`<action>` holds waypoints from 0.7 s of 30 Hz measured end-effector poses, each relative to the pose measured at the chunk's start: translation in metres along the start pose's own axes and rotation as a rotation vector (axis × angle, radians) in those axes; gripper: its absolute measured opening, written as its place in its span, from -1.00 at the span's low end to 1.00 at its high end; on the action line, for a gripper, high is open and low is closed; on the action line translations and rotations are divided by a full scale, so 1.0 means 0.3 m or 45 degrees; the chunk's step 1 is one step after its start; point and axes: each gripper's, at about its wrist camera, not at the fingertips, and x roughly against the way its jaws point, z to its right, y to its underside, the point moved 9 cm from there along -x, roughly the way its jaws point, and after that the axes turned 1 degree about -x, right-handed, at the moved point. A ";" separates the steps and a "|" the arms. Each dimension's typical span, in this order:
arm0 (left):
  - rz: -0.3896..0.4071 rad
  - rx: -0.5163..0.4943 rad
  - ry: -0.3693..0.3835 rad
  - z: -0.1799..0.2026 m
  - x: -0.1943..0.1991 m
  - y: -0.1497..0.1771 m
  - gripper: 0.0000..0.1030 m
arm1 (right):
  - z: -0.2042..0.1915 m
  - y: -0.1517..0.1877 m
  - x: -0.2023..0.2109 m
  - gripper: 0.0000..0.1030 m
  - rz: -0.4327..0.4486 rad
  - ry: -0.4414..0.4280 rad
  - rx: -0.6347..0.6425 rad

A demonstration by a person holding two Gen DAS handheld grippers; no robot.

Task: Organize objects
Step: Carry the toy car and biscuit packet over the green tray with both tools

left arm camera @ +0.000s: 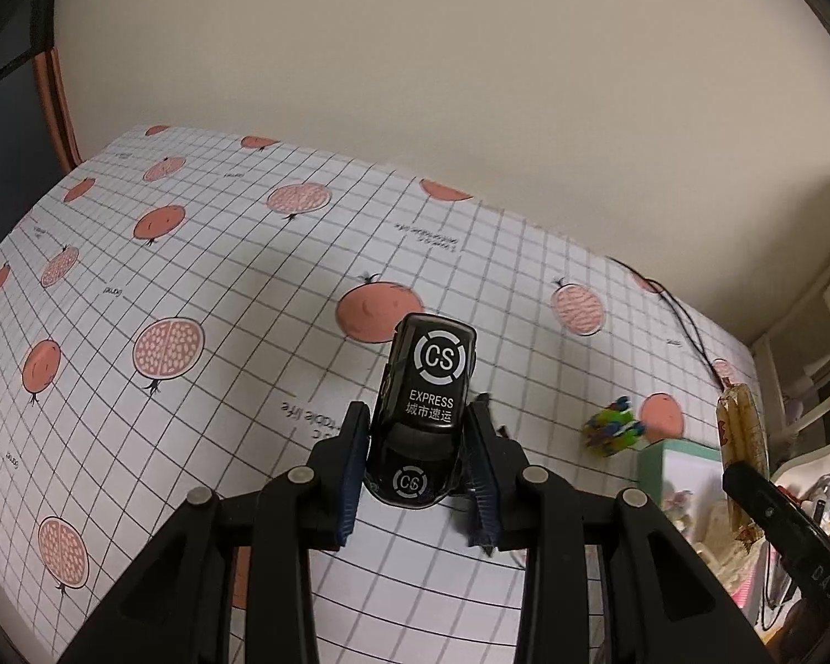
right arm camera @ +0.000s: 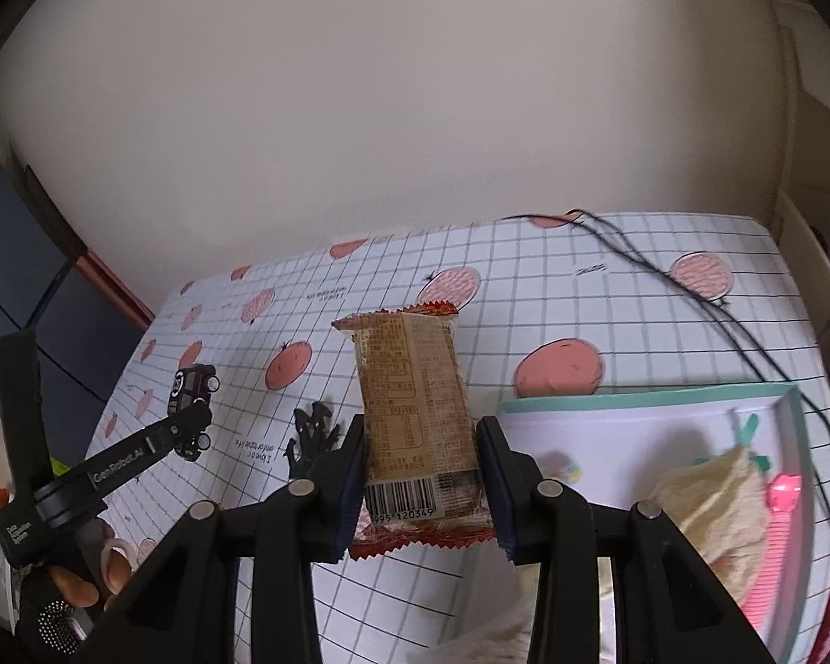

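Observation:
My left gripper point(left arm camera: 420, 431) is shut on a black toy car point(left arm camera: 429, 387) marked "CS EXPRESS" and holds it above the pomegranate-print tablecloth point(left arm camera: 221, 276). In the right wrist view, that car point(right arm camera: 196, 382) and the left gripper point(right arm camera: 193, 420) are at the left, with a gloved hand point(right arm camera: 77, 586) below. My right gripper point(right arm camera: 420, 442) is shut on a brown snack packet point(right arm camera: 415, 398) with red serrated ends and a barcode. It holds the packet in the air beside a mint-rimmed box point(right arm camera: 636, 395). The packet point(left arm camera: 741, 431) also shows at the right of the left wrist view.
A small spiky toy, green and blue, lies point(left arm camera: 614, 431) between the two grippers; in the right wrist view it point(right arm camera: 312, 437) looks dark. The box holds a cream knitted item point(right arm camera: 714, 503) and a pink comb point(right arm camera: 774, 548). A black cable point(right arm camera: 691, 290) crosses the cloth at the far right.

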 end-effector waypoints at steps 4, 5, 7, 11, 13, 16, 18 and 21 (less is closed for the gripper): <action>0.016 -0.015 0.046 0.055 0.029 -0.008 -0.30 | 0.062 -0.027 0.054 -0.21 0.026 0.008 -0.038; 0.020 -0.020 0.059 0.070 0.038 -0.008 -0.30 | 0.080 -0.033 0.069 -0.21 0.033 0.011 -0.048; 0.029 -0.042 0.081 0.107 0.056 -0.009 -0.30 | 0.115 -0.043 0.094 -0.21 0.044 0.015 -0.064; 0.043 -0.105 0.122 0.192 0.088 -0.003 -0.30 | 0.178 -0.057 0.143 -0.21 0.065 0.039 -0.072; 0.042 -0.143 0.147 0.242 0.099 0.008 -0.30 | 0.207 -0.060 0.160 -0.21 0.071 0.048 -0.072; 0.025 -0.197 0.191 0.316 0.108 0.033 -0.30 | 0.251 -0.061 0.188 -0.21 0.075 0.062 -0.080; 0.016 -0.239 0.217 0.365 0.113 0.055 -0.30 | 0.273 -0.059 0.201 -0.21 0.074 0.067 -0.078; 0.012 -0.332 0.213 0.438 0.109 0.094 -0.30 | 0.307 -0.054 0.215 -0.21 0.071 0.077 -0.073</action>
